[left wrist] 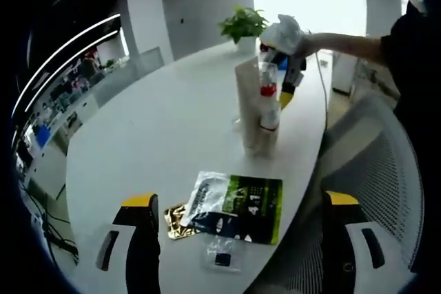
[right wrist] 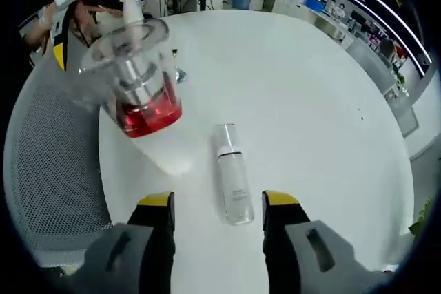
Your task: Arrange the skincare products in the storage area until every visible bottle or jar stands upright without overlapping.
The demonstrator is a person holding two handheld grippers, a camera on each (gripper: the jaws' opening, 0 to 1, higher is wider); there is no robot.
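The white oval desk [left wrist: 172, 122] carries everything, with a grey mesh chair [left wrist: 386, 170] drawn up at its edge toward four o'clock in the left gripper view. At about one o'clock from the desk's middle in that view stands a cluster of skincare products: a tall pale tube [left wrist: 247, 101] upright and, just beside it, a clear bottle with a red band [left wrist: 269, 98]; the right gripper [left wrist: 288, 77], in a person's gloved hand, reaches in at the cluster from above. Nearer, at six o'clock, lie flat packets: a green and white sachet [left wrist: 238, 206], a gold sachet [left wrist: 176, 222] tucked under its edge and a small clear packet [left wrist: 222, 254]. The left gripper [left wrist: 241, 239] hovers over these with its fingers [left wrist: 141, 232] spread wide and empty. In the right gripper view, a clear bottle with red liquid [right wrist: 138, 77] rises close to the lens at ten o'clock, and a slim frosted bottle [right wrist: 231, 173] lies on its side on the desk, pointing toward the right gripper [right wrist: 217, 228], whose fingers [right wrist: 157, 225] stand apart, holding nothing, either side of its base. The step in hand looks like righting this fallen bottle; next, the fingers need to close across its body, lift and tip it upright, then set it down clear of the red one.
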